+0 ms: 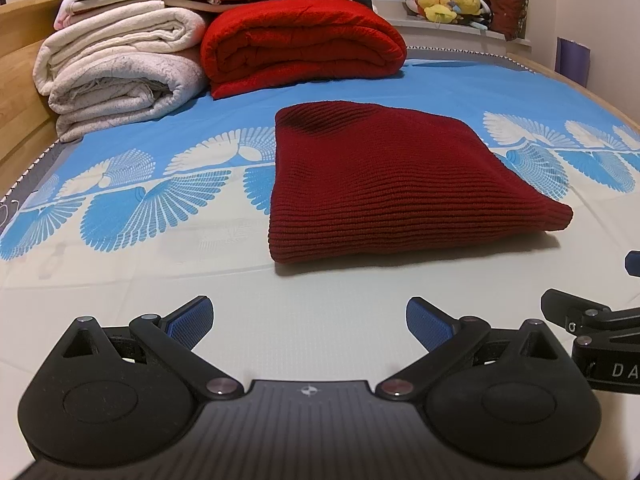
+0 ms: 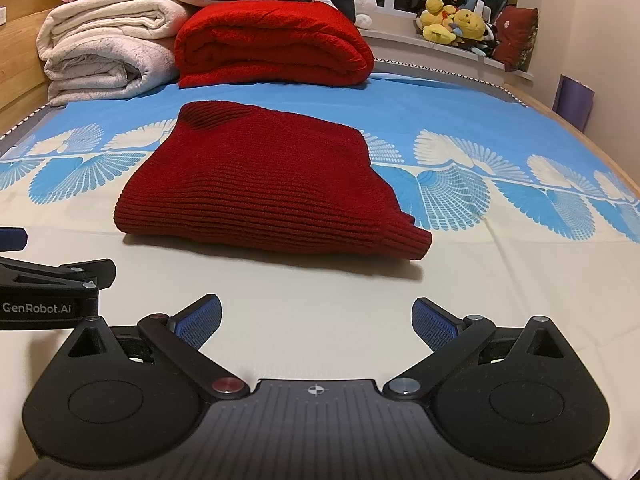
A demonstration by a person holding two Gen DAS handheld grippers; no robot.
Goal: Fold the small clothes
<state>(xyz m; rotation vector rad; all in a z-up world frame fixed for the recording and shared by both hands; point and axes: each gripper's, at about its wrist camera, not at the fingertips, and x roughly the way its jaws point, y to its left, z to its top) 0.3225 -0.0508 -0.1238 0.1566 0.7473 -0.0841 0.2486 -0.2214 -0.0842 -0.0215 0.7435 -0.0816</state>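
A bed (image 1: 320, 280) covered by a blue-and-cream patterned sheet (image 1: 140, 184) fills both views; at its far end lie a rolled cream blanket (image 1: 120, 76) and a folded bright red blanket (image 1: 304, 44), with yellow plush toys (image 1: 452, 2) on the window ledge beyond. The dark red knit garment (image 1: 384, 184) rests mid-bed on the sheet, already folded into a compact, roughly square bundle, one ribbed corner jutting toward the right. The left gripper (image 1: 310, 322) and right gripper (image 2: 316, 320) sit side by side, near the garment's front edge but apart from it; each has its blue pads spread wide and holds nothing. Judged risks: the thick knit may spring open if a further fold is made by pinching only the top layer, and the protruding corner may drag loose and skew the bundle. How many layers lie beneath the top surface, and where any sleeves or neckline sit, cannot be made out; each view cuts the neighbouring gripper off at the frame edge.
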